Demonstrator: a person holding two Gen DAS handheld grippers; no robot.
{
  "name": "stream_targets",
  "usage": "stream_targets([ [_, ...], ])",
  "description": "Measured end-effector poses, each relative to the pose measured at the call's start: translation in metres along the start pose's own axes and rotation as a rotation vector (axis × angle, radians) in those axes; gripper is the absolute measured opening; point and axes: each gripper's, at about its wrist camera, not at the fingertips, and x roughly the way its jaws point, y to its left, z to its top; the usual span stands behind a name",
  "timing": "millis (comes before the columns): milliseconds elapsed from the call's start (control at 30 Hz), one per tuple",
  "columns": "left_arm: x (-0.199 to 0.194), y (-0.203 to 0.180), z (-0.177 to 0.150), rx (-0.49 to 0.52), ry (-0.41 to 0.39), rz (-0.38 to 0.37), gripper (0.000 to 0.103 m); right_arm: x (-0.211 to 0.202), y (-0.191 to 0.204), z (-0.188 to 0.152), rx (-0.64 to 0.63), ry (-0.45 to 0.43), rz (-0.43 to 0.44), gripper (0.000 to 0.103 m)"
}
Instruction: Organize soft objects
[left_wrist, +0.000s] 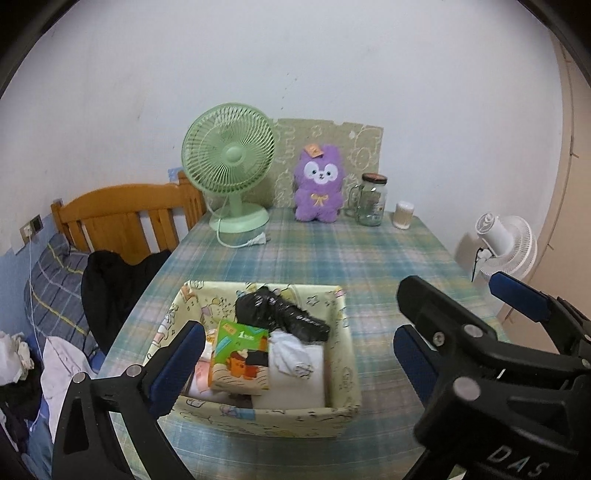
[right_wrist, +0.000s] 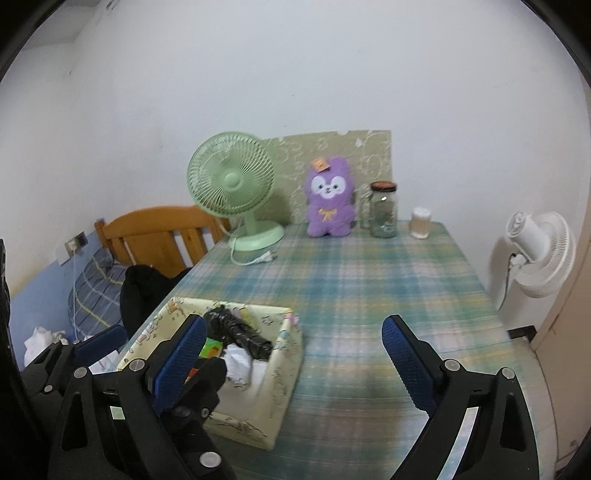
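Observation:
A purple plush toy (left_wrist: 320, 185) sits upright at the table's far edge against a patterned board; it also shows in the right wrist view (right_wrist: 330, 204). A yellow fabric box (left_wrist: 343, 373) near the front holds a black bag (left_wrist: 280, 314), a green tissue pack (left_wrist: 242, 356) and white cloths (left_wrist: 295, 360); the box shows in the right wrist view too (right_wrist: 280, 365). My left gripper (left_wrist: 295, 360) is open and empty over the box. My right gripper (right_wrist: 295, 362) is open and empty at the box's right side; its fingers (left_wrist: 517, 299) show in the left wrist view.
A green desk fan (left_wrist: 231, 162) with its loose cord stands at the back left. A glass jar (left_wrist: 371, 201) and a cotton-swab tub (left_wrist: 403, 215) stand at the back right. A white fan (right_wrist: 535, 254) stands off the right edge. A bed with clothes (left_wrist: 55, 295) lies left.

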Motion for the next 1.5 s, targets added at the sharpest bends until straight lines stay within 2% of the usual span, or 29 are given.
stream_targets([
  [733,-0.049,-0.034,0.008,0.051,-0.118,0.022,0.103,-0.074,-0.053,0.004,-0.008,-0.120,-0.151,0.097],
  [1067,-0.063,-0.031,0.004,0.019,-0.169,0.059,0.103,-0.088,-0.061,0.001,0.008,-0.149,-0.165,0.097],
  [1500,-0.064,-0.029,0.005,0.011,-0.167,0.050,0.103,-0.087,-0.058,0.000,0.007,-0.140,-0.159,0.097],
])
